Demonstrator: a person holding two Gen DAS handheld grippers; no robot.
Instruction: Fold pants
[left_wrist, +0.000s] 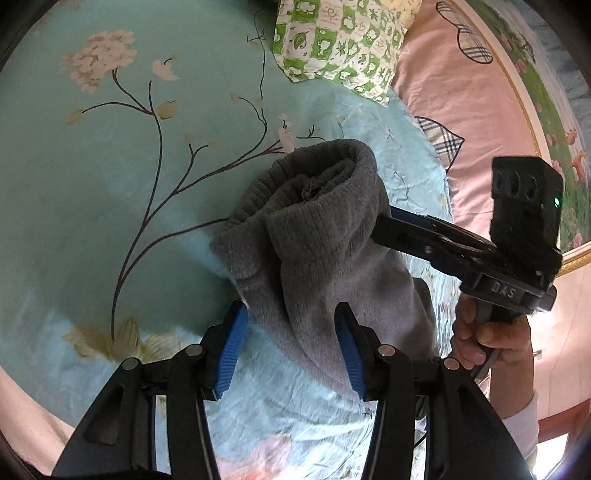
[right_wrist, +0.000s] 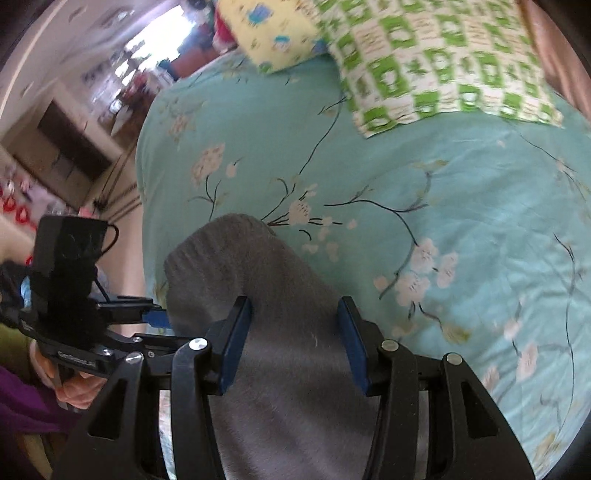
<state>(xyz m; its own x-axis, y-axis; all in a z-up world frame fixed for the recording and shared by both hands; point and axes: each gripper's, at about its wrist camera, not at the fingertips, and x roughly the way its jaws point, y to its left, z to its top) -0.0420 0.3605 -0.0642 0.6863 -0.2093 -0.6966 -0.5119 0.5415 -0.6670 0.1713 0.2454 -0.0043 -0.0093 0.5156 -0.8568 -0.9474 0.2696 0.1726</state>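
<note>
A: Bed (left_wrist: 92, 206) under a teal floral sheet, green-checked pillow (left_wrist: 343, 48) at the head, pink cover (left_wrist: 461, 110) beside it.
B: Pants?
A: Grey pants (left_wrist: 314, 240) bunched in a soft roll on the sheet, ribbed end curled over on top.
B: Left gripper (left_wrist: 291, 350)?
A: Jaws wide apart, blue pads either side of the fabric's near end. Not clamped.
B: Right gripper (right_wrist: 295, 343)?
A: Own camera: jaws spread just as wide, grey cloth (right_wrist: 288, 350) running between the pads, no pinch. Left view shows its fingers reaching into the roll from the right, tips hidden by fabric.
B: Hand?
A: Person's hand (left_wrist: 487, 332) wrapped round the right handle.
</note>
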